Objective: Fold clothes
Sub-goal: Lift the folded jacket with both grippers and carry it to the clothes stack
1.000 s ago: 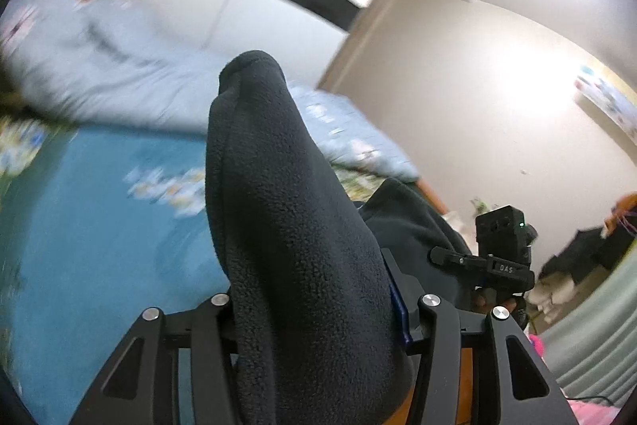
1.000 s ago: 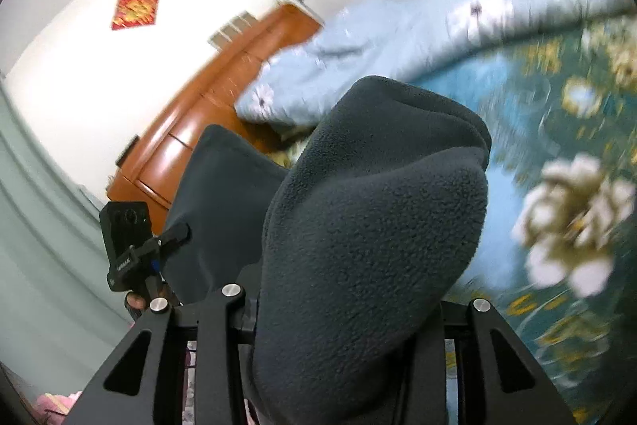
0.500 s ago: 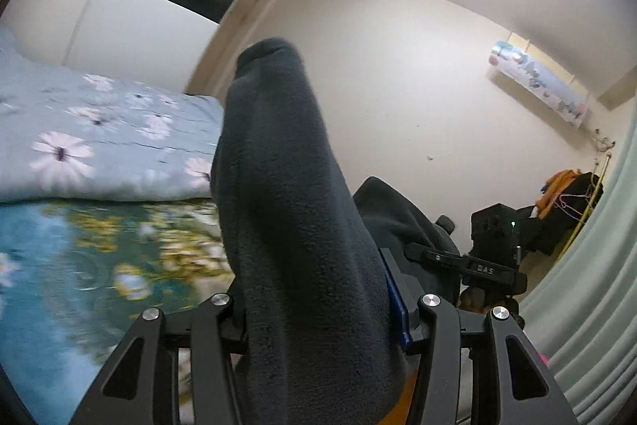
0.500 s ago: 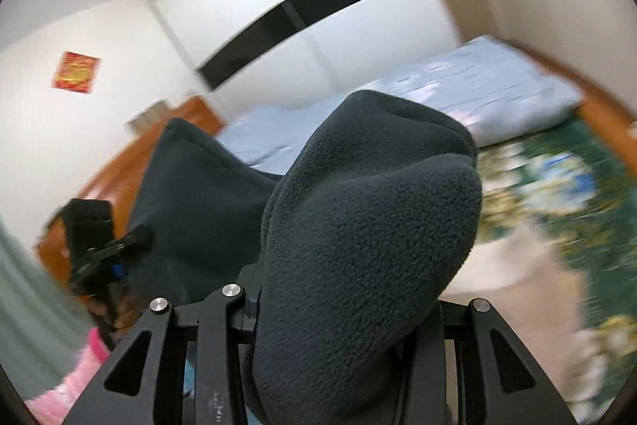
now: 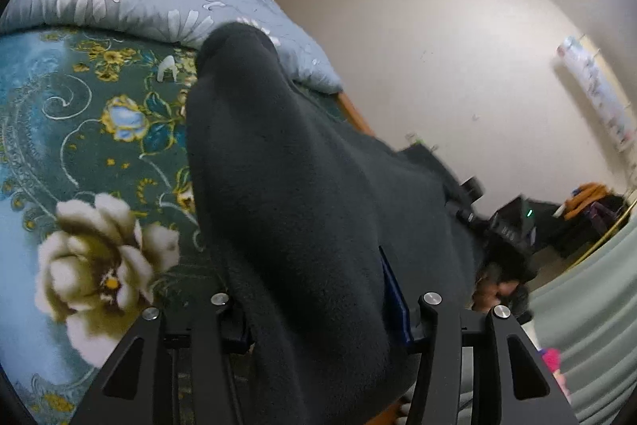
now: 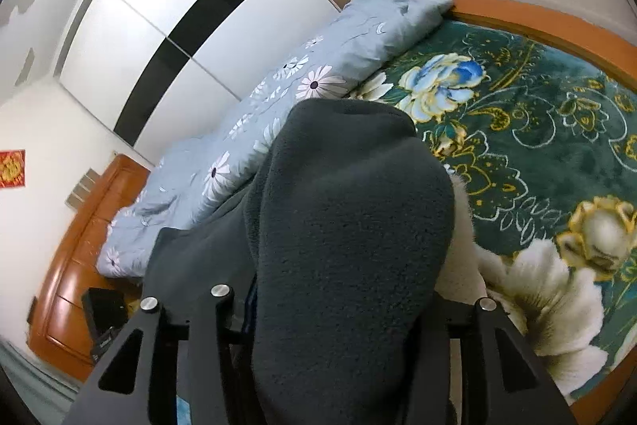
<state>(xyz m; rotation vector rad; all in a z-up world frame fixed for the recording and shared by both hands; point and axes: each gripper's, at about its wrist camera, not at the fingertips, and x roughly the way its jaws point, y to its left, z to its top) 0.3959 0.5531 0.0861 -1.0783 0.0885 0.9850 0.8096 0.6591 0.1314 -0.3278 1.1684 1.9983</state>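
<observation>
L gripper [image 5: 318, 309]: your jaws are clamped on a thick bunch of the dark grey fleece [image 5: 302, 194]. Cloth fills the gap and stands up past the fingers, hiding the tips.

R gripper [image 6: 338, 309]: jaws are opening right now, fleece [image 6: 350, 226] bunched betw. them and still filling the gap. Tips hidden; can't tell if the pads still press.

Fleece location: both ends up in your grippers, the span betw. them running across. In L view it stretches right toward the other gripper [image 5: 505, 226], partly blurred, w/ a hand [image 5: 493, 289] under it. In R view the span drops left toward the L unit [image 6: 103, 317].

Below/behind: bed w/ green floral blanket [image 5: 79, 154], [image 6: 537, 130]. Pale blue daisy quilt [image 5: 151, 2], [image 6: 278, 106] piled along the far side. Orange wood frame [image 6: 537, 22] rims the bed. White wardrobe w/ black band [image 6: 179, 26] behind the quilt in R view.
</observation>
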